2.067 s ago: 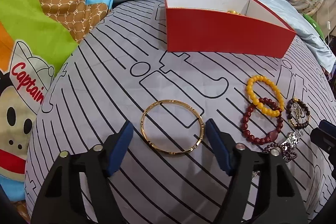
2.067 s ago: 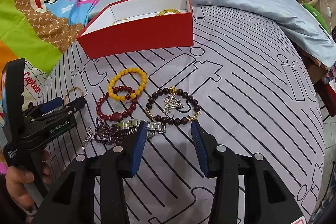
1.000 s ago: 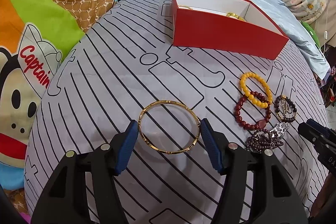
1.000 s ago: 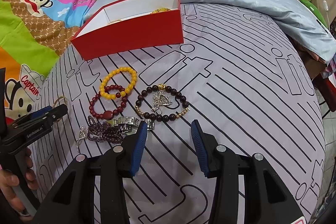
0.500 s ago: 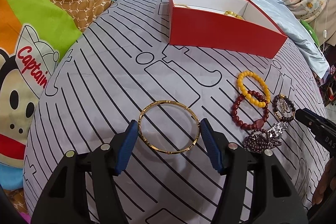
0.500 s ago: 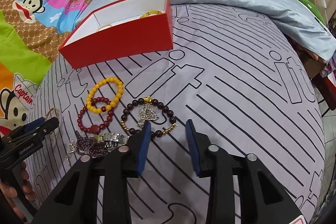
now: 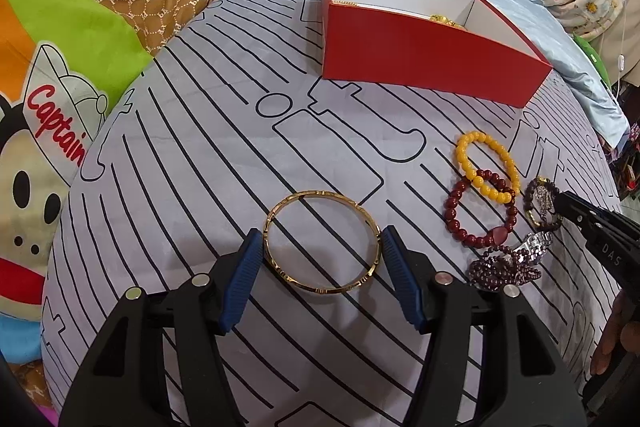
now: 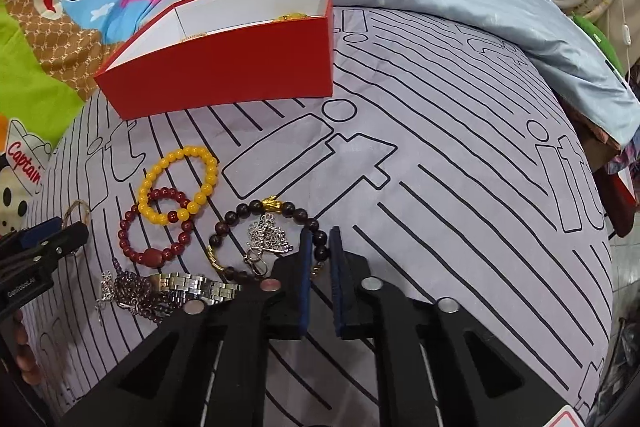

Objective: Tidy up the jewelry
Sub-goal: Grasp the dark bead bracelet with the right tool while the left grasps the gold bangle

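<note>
While the red box (image 7: 420,67) holds only a few gold pieces, we pinch the dark bead bracelet (image 8: 256,211) with the right claw (image 8: 319,251); our left claw (image 7: 322,259) gapes around the gold bangle (image 7: 322,241) on the bed.

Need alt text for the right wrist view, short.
The right hand-held gripper has narrowed its fingers around a bead of the dark bracelet on a striped bedsheet. Yellow and red bracelets and a watch band lie left; a red box sits behind.
</note>
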